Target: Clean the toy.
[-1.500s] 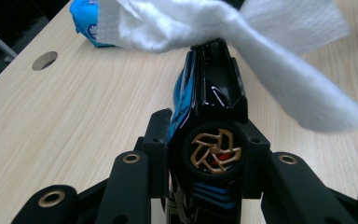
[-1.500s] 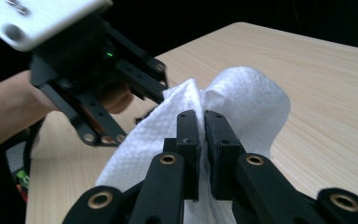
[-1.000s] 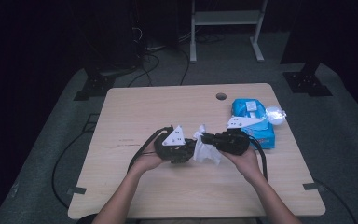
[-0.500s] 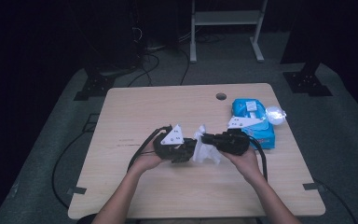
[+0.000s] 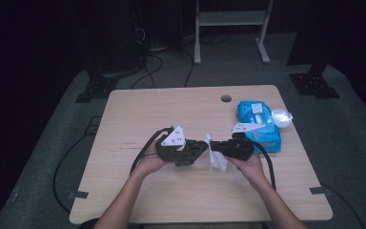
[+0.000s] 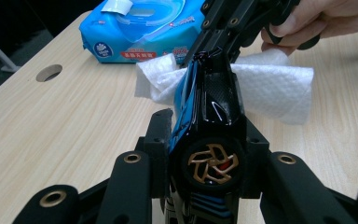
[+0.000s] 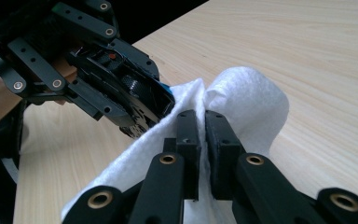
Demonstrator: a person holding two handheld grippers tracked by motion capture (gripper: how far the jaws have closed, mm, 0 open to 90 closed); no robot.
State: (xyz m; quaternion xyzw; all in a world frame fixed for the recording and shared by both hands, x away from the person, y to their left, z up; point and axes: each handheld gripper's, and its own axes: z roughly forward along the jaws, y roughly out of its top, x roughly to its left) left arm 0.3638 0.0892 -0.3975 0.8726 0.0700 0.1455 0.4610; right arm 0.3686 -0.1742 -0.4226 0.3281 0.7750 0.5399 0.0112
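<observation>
At the left of the high view, the left gripper (image 5: pixel 196 149) is held just above the wooden table (image 5: pixel 138 114) by the left hand (image 5: pixel 148 164). Its jaws are clamped on a black and blue toy car (image 6: pixel 208 121), as seen in the left gripper view, where a gold-spoked wheel faces the camera. Between the two grippers, at the middle of the table, a white wet wipe (image 5: pixel 216 157) is pressed against the car's far end. The wipe is pinched in the fully closed jaws of the right gripper (image 5: pixel 221 148), as confirmed in the right gripper view. Further right, a blue wet-wipe pack (image 5: pixel 257 119) lies flat near the table's right edge.
</observation>
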